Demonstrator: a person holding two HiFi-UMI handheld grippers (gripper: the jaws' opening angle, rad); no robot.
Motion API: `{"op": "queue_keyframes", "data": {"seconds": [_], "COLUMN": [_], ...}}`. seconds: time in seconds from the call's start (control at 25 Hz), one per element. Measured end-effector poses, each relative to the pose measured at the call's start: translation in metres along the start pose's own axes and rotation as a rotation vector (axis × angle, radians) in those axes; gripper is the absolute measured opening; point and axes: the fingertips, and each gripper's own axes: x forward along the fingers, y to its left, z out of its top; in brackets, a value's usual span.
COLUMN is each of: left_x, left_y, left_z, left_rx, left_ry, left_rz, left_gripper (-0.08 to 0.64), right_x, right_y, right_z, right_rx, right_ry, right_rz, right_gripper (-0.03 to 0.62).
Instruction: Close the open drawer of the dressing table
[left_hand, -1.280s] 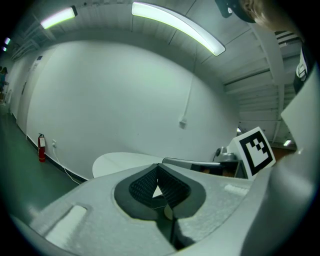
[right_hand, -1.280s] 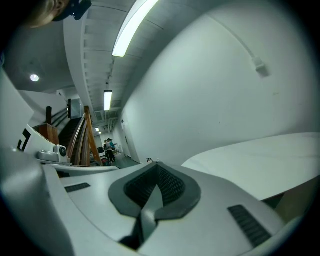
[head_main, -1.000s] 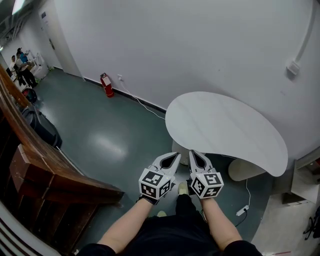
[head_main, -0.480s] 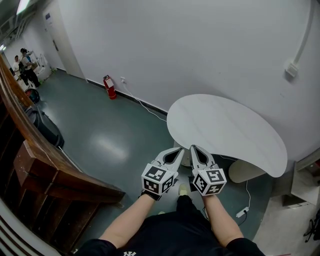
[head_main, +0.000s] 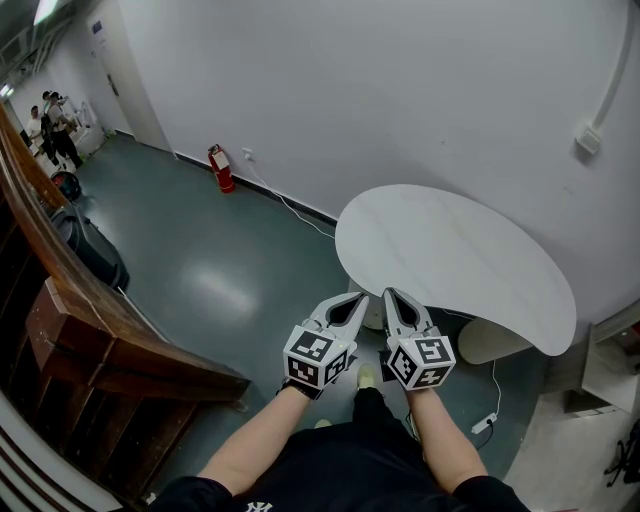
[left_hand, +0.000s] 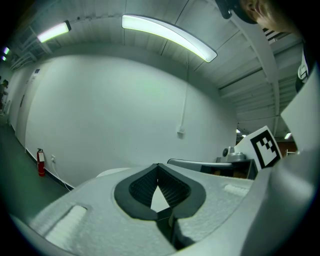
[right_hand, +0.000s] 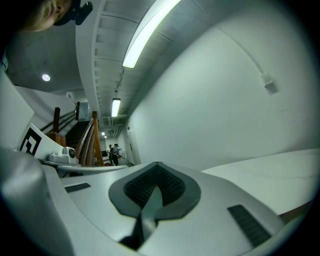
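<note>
A white table with a rounded top (head_main: 450, 255) stands against the wall; no drawer shows in any view. Both grippers hover side by side just before its near edge, held level over the person's lap. My left gripper (head_main: 360, 298) is shut with nothing in it, its tips meeting (left_hand: 157, 166). My right gripper (head_main: 389, 293) is also shut and holds nothing, its dark pads closed together (right_hand: 156, 164). The tabletop (right_hand: 270, 175) shows pale at the right of the right gripper view. Neither gripper touches the table.
A dark wooden stair banister (head_main: 100, 335) runs along the left. A red fire extinguisher (head_main: 216, 166) stands by the far wall, with a white cable trailing along the floor. People (head_main: 55, 125) stand far off at upper left. A power strip (head_main: 485, 420) lies under the table.
Both grippers have risen slightly and come a little nearer the table's edge. Their jaws stay shut.
</note>
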Motion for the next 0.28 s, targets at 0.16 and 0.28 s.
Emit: {"op": "queue_keyframes", "data": {"seconds": [0.16,0.28], "left_x": [0.0031,0.0061], "left_y": [0.0018,0.0032], "left_z": [0.0043,0.007], "left_rx": [0.003,0.006], "left_ry": [-0.003,-0.006], "left_rz": [0.006,0.009], "left_gripper": [0.009,0.009], "right_x": [0.0035,0.0057], "right_y": [-0.0026,-0.0056], "right_z": [0.0017,0.0029], "right_rx": [0.001,0.002], "right_ry": [0.003,0.004], "right_rz": [0.004,0.005], "right_gripper": [0.015,0.015]}}
